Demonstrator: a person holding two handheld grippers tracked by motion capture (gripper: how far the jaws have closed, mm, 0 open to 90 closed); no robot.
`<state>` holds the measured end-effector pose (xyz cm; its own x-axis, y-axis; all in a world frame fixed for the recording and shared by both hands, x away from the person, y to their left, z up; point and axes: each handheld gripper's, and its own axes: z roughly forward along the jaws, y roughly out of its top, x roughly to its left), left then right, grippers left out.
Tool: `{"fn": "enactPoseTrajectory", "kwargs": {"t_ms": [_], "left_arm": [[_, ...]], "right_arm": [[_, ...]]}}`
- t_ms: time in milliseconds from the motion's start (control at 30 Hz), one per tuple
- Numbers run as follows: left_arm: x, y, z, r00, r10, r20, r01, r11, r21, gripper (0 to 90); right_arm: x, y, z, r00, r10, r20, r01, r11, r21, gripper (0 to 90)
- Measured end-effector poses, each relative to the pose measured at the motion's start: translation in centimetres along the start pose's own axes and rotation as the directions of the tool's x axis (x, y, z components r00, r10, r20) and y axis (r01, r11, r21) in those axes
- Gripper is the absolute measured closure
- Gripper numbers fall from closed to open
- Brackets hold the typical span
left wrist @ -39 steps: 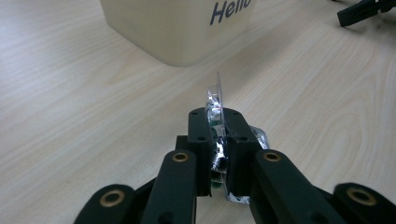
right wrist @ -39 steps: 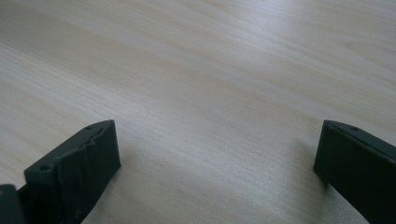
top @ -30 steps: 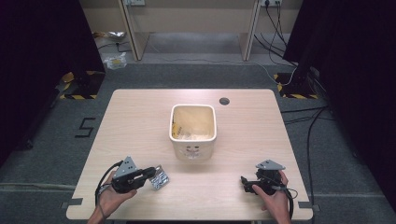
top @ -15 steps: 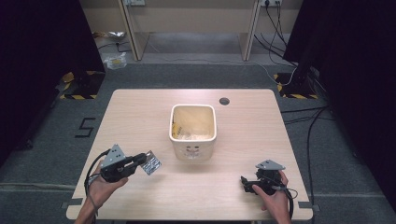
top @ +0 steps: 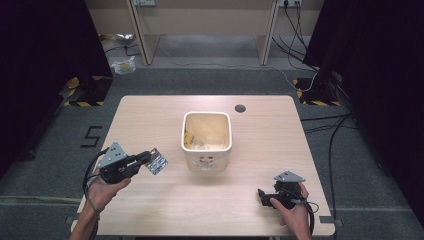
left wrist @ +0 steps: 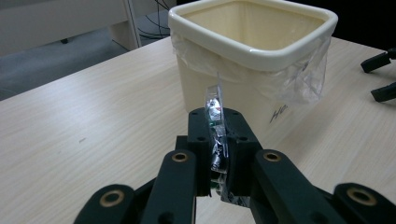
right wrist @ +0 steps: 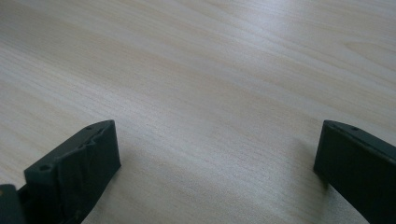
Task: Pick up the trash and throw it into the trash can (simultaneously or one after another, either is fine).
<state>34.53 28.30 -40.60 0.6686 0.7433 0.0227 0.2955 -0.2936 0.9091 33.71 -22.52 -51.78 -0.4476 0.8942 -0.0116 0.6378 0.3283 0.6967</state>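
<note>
My left gripper (top: 146, 159) is shut on a small clear packet (top: 156, 161) with a printed silvery face, held above the table's left side. In the left gripper view the packet (left wrist: 215, 116) stands on edge, pinched between the two black jaws, with the cream bin (left wrist: 252, 56) just beyond it. The cream square bin (top: 207, 140), lined with a clear plastic bag, stands at the table's middle with some wrappers inside. My right gripper (top: 264, 196) rests low at the table's front right, open, with bare wood between its jaws (right wrist: 215, 154).
The light wooden table (top: 150, 120) has a round cable hole (top: 240, 108) at its back right. The other gripper's jaw tips (left wrist: 380, 77) show at the right edge of the left gripper view. Dark floor with cables and a desk frame lies behind.
My left gripper has lifted the packet off the table and carried it up and slightly left. The right gripper has stayed put.
</note>
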Motion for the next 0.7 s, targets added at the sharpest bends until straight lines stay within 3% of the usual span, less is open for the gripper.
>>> {"fn": "enactPoseTrajectory", "kwargs": {"t_ms": [700], "left_arm": [[1.2, 4.8, -0.5, 0.9988, 0.048, -0.005, -0.048, 0.9987, -0.018, 82.2]], "right_arm": [[0.0, 0.0, 0.0, 1.0, 0.002, 0.0, -0.002, 1.0, 0.0, 0.2]]}}
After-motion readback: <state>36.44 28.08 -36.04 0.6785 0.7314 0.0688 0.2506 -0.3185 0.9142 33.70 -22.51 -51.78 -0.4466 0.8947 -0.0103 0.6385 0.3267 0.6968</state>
